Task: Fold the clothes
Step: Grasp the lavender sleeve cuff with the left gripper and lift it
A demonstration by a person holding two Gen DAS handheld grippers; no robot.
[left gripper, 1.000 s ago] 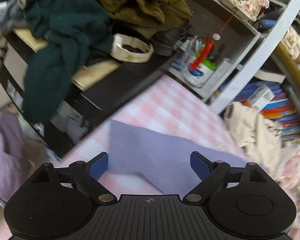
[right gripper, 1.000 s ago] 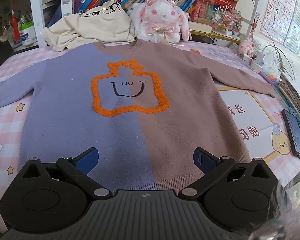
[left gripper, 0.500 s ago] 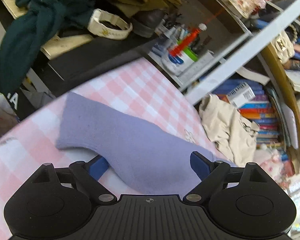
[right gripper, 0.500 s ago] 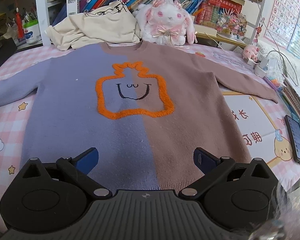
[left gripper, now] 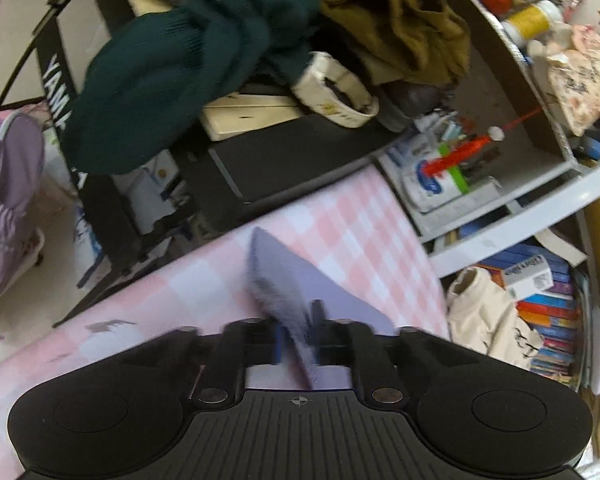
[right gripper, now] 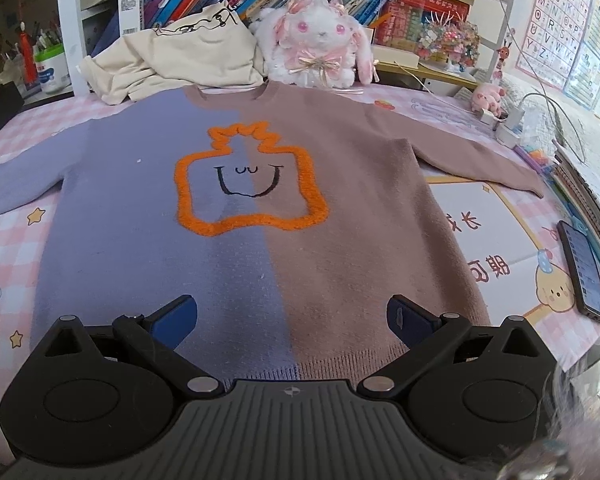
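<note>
Left tongs [left gripper: 298,338] pressed together, pinching the lavender sleeve [left gripper: 300,280] of the sweater [right gripper: 236,216], the cloth bunched upright between the blue pads and trailing ahead over the pink checked tabletop [left gripper: 352,220]. Far left of these tongs, white letters "YAMA" [left gripper: 58,92] on a black stand; ahead, a dark green garment [left gripper: 172,60] and an olive one [left gripper: 388,20] heaped on black furniture; to the right, a cream garment [left gripper: 488,316] beside rows of books. Right tongs [right gripper: 292,316] spread wide, touching nothing, poised over the sweater's hem. Sweater flat on the tabletop directly ahead of them, lavender left half, brown right half, orange outline with a stitched smile at the centre. Beyond it, a white and pink plush rabbit [right gripper: 320,44]. Right of these tongs, red Chinese characters [right gripper: 476,248] on the printed cloth, too distorted to read surely, a dark phone [right gripper: 582,270], and an alphabet chart [right gripper: 556,20] showing capital letters on the wall.
</note>
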